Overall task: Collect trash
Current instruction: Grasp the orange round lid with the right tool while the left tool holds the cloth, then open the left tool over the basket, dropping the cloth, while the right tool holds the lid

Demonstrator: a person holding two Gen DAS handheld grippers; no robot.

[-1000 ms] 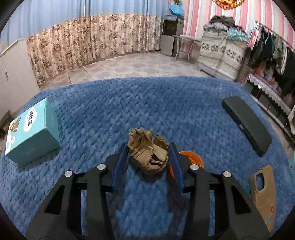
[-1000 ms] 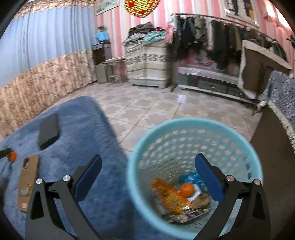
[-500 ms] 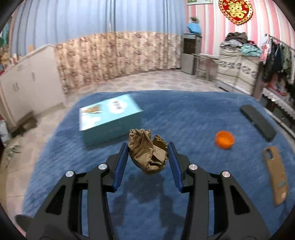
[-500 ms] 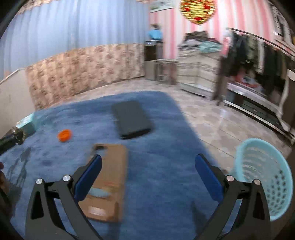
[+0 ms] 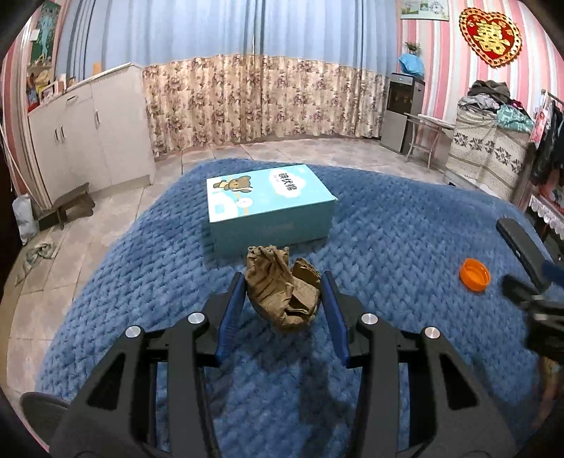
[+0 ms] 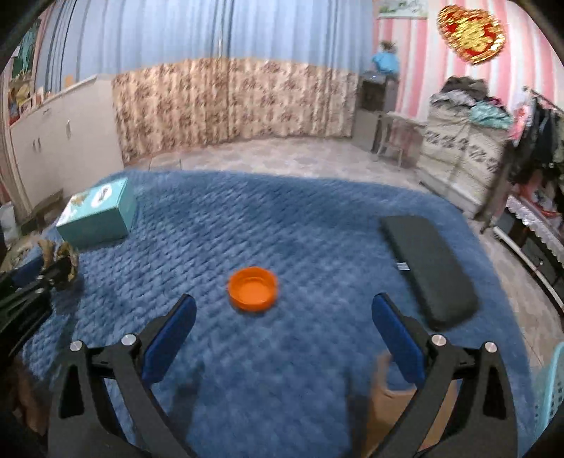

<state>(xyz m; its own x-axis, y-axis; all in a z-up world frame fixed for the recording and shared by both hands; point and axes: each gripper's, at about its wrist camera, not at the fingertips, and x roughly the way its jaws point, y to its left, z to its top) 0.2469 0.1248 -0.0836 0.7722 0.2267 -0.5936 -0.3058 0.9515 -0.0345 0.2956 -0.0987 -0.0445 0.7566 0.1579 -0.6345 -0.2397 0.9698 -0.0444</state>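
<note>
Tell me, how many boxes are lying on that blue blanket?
1. The teal box sits flat near the far edge of the blue blanket, just beyond the crumpled paper. Others may lie out of view.

You face a tall blue curtain (image 5: 211, 31) with a floral beige band (image 5: 246, 102) across its lower part, above a tiled floor (image 5: 282, 149). White cabinets (image 5: 88, 130) stand at your left, pink-striped walls (image 5: 440, 70) with a red heart ornament (image 5: 490, 35) at your right. A clothes-piled, cloth-draped stack (image 5: 490, 141) stands below it.

Orange cap (image 6: 252, 289) lies on blue blanket (image 6: 317, 225) ahead of the wide-open right tool (image 6: 283, 322).
</note>
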